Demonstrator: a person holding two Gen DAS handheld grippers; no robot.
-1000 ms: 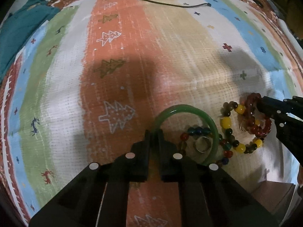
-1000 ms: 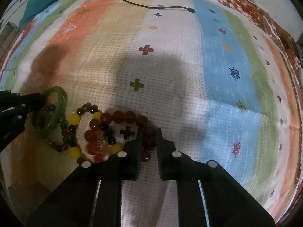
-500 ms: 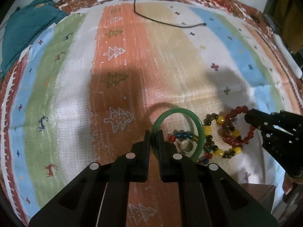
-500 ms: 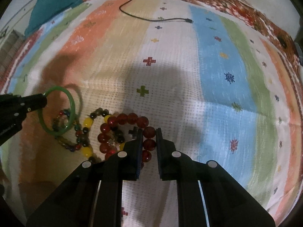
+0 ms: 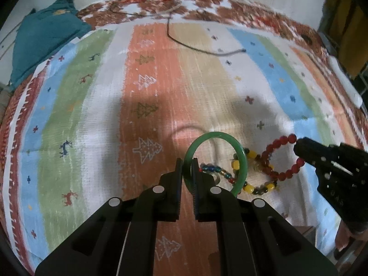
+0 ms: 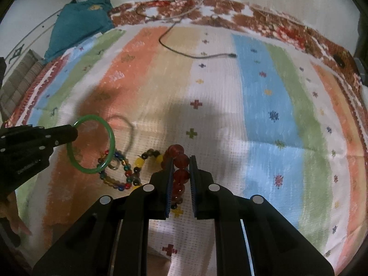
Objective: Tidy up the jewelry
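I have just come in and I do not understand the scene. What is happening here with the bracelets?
A person is sorting jewelry on a striped cloth with a claw in each hand. The left claw is shut on the green bangle, held above the cloth. The right claw is shut on the red bead bracelet. A yellow and dark bead bracelet, a small multicoloured bead bracelet and what looks like a ring lie between them.

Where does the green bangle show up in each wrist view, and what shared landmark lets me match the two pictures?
Left wrist view: the green bangle is at lower centre, pinched at its left rim by the left gripper.
Right wrist view: the bangle is at the left, held by that gripper reaching in from the left edge.
Shared landmark: the black cable across the striped cloth.
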